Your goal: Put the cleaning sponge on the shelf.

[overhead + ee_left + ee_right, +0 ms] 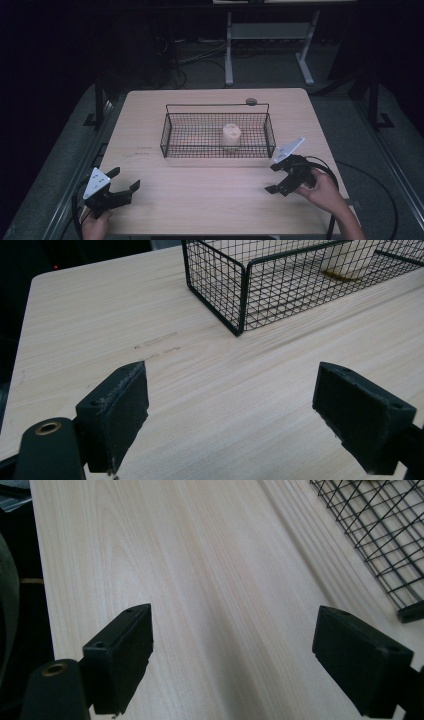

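Note:
A black wire basket (169,134) stands in the middle of the wooden table (200,200), and a pale round cup-like object (231,133) sits inside it toward the right. Its near corner (239,315) and the pale object (350,260) appear in the left gripper view. My left gripper (125,180) hovers open over the table's front left, jaws wide apart and empty (230,415). My right gripper (274,177) is open over the front right, below the basket's right end. Its jaws are empty (232,660), with the basket's edge (380,540) at the upper right.
A small dark round thing (251,101) lies on the table behind the basket. Beyond the table stands a white metal frame (229,50) with cables on a dark floor. Bare wood spans the space between the two grippers.

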Available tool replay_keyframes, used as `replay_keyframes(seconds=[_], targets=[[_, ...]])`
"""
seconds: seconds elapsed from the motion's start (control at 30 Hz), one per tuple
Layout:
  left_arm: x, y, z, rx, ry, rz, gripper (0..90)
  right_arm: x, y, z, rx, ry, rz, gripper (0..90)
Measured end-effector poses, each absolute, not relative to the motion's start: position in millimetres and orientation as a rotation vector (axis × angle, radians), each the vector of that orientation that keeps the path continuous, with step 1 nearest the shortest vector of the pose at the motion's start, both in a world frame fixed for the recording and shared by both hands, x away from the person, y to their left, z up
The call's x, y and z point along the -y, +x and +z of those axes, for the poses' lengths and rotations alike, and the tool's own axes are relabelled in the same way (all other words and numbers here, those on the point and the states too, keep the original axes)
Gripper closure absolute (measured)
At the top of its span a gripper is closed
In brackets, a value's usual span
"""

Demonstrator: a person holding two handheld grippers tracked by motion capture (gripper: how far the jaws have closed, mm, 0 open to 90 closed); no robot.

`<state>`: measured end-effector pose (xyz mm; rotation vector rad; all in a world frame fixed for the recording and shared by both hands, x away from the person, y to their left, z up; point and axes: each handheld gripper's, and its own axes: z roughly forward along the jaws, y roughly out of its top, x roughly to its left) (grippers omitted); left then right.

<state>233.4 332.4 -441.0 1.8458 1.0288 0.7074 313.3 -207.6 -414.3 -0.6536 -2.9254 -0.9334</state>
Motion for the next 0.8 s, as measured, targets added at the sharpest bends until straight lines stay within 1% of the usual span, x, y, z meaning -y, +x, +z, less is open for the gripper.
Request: replay_keyframes(seconds=[0.57, 0.8], targets=[[-331.6, 233.4, -441.5, -1.026, 1.846, 0.706, 13.9, 226.8, 288.4, -425.1, 2.902, -0.749, -0.962, 15.9], [-330.5, 234.7, -441.7, -1.020, 1.853, 0.706, 13.9, 228.6, 279.4, -428.5, 2.892, -0.758, -0.993, 15.7]])
